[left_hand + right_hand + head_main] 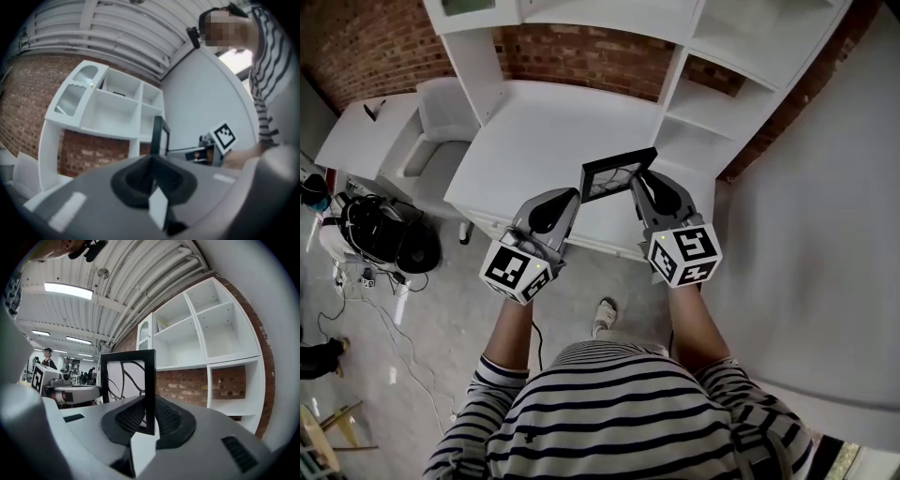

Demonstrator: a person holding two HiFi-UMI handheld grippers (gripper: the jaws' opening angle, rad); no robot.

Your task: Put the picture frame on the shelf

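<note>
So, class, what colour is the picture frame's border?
Black; the picture frame shows it best in the right gripper view.
</note>
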